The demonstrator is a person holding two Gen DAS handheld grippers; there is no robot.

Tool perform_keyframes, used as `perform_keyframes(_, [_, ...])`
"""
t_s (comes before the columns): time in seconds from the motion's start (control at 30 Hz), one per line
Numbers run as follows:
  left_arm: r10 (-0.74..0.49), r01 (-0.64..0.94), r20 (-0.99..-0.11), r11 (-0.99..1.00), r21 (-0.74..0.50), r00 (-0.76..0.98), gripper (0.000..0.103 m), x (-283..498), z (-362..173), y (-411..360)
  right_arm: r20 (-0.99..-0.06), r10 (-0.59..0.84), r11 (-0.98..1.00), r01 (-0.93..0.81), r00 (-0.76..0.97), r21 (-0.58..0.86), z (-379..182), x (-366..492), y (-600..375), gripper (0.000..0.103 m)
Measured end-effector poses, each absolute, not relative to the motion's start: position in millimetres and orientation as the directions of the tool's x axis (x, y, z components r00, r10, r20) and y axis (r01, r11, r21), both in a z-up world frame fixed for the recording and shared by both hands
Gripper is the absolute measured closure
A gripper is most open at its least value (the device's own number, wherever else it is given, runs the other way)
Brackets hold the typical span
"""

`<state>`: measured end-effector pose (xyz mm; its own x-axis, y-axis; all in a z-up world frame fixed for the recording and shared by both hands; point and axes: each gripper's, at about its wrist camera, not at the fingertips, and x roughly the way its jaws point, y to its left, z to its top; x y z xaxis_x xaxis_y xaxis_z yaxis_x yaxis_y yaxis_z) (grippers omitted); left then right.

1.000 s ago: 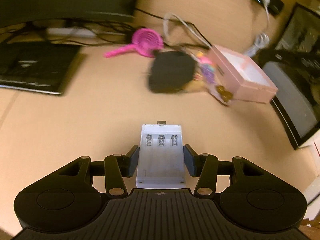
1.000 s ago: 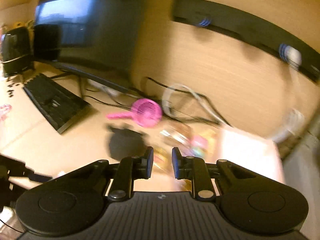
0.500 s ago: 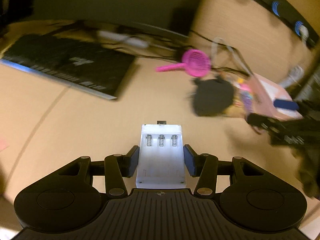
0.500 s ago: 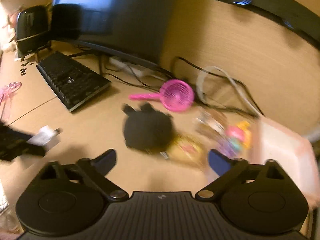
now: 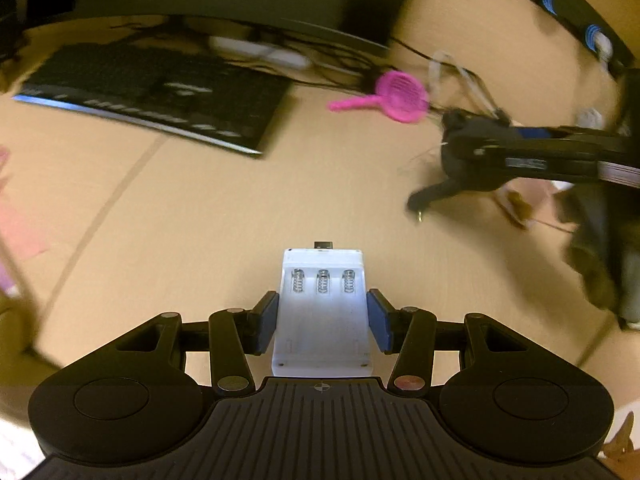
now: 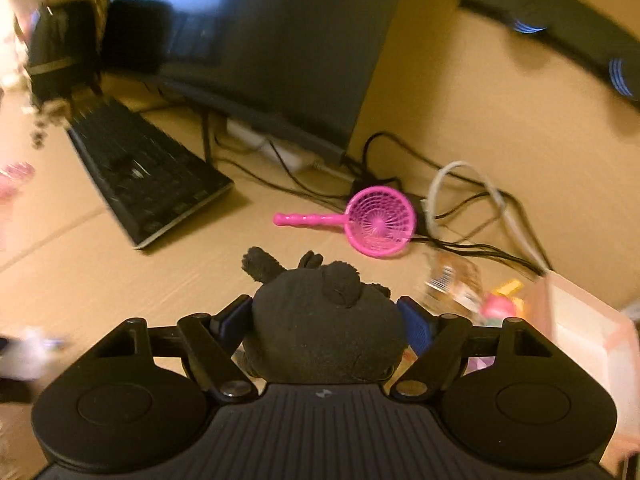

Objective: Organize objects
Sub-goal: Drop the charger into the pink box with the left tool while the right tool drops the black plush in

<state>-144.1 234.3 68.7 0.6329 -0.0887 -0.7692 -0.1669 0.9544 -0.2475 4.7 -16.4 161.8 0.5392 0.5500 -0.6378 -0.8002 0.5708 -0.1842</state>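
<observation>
My left gripper (image 5: 322, 316) is shut on a white battery charger (image 5: 322, 312) with three springs, held above the tan desk. My right gripper (image 6: 326, 318) has its fingers on both sides of a black plush toy (image 6: 326, 320), which fills the gap between them. In the left wrist view the right gripper (image 5: 520, 156) reaches over the plush toy (image 5: 456, 160) at the right. A pink toy strainer (image 6: 372, 226) lies behind the plush; it also shows in the left wrist view (image 5: 396, 98). A pink open box (image 6: 580, 340) stands at the right.
A black keyboard (image 6: 144, 176) lies at the left and a monitor (image 6: 280, 40) stands behind it. Cables (image 6: 472, 216) run along the wall. Small colourful toys and packets (image 6: 472, 288) lie between the plush and the pink box. Black speakers (image 6: 60, 52) stand far left.
My right gripper opened wide, dropped down over the black plush and closed in on its sides. My left gripper carried the charger leftward, away from the pink box.
</observation>
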Motion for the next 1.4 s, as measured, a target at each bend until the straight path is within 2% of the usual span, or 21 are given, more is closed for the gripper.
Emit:
perform_keyframes(0.1, [-0.160, -0.068, -0.761, 0.964, -0.259, 0.629, 0.051, -129, 73, 207, -0.606, 0.544, 0.616, -0.767, 0.579, -0.180, 184, -13, -73, 0.025])
perform_keyframes(0.23, [-0.245, 0.076, -0.739, 0.964, -0.255, 0.628, 0.051, -103, 87, 150, -0.573, 0.454, 0.724, -0.657, 0.682, -0.208, 197, -24, -154, 0.025])
perform_keyframes(0.4, [-0.359, 0.225, -0.664, 0.933, -0.282, 0.656, 0.050, -51, 125, 81, -0.566, 0.334, 0.821, -0.527, 0.754, -0.217, 198, -30, -233, 0.025])
perform_keyframes(0.47, [-0.361, 0.260, -0.630, 0.932, -0.251, 0.687, 0.050, -19, 147, 51, -0.561, 0.306, 0.848, -0.488, 0.769, -0.207, 196, -31, -258, 0.025])
perform_keyframes(0.57, [-0.329, 0.263, -0.565, 0.944, -0.197, 0.757, 0.050, 28, 178, 7, -0.552, 0.266, 0.882, -0.430, 0.790, -0.190, 195, -32, -287, 0.025])
perform_keyframes(0.67, [-0.362, 0.291, -0.499, 0.932, -0.216, 0.787, 0.049, 77, 191, -32, -0.541, 0.256, 0.902, -0.399, 0.801, -0.165, 192, -33, -304, 0.025])
perform_keyframes(0.77, [-0.294, 0.253, -0.535, 0.956, -0.149, 0.792, 0.052, 121, 178, -70, -0.533, 0.242, 0.913, -0.376, 0.811, -0.158, 189, -33, -315, 0.025])
perform_keyframes(1.0, [-0.310, 0.218, -0.437, 0.944, -0.248, 0.844, 0.051, 112, 171, -66, -0.533, 0.275, 0.902, -0.407, 0.800, -0.146, 187, -20, -315, 0.024])
perform_keyframes(1.1, [-0.296, 0.189, -0.440, 0.944, -0.271, 0.848, 0.051, 85, 168, -37, -0.533, 0.303, 0.893, -0.431, 0.790, -0.131, 191, -3, -304, 0.024])
perform_keyframes(1.17, [-0.265, 0.172, -0.465, 0.957, -0.233, 0.845, 0.051, 59, 159, -15, -0.513, 0.323, 0.889, -0.440, 0.795, -0.123, 200, 15, -294, 0.024])
perform_keyframes(1.33, [-0.167, 0.085, -0.608, 0.983, -0.161, 0.776, 0.051, -2, 113, 36, -0.418, 0.321, 0.909, -0.400, 0.850, -0.115, 237, 81, -261, 0.024])
perform_keyframes(1.4, [-0.151, 0.042, -0.654, 0.983, -0.179, 0.741, 0.051, -18, 97, 52, -0.409, 0.312, 0.921, -0.379, 0.858, -0.094, 246, 113, -248, 0.016])
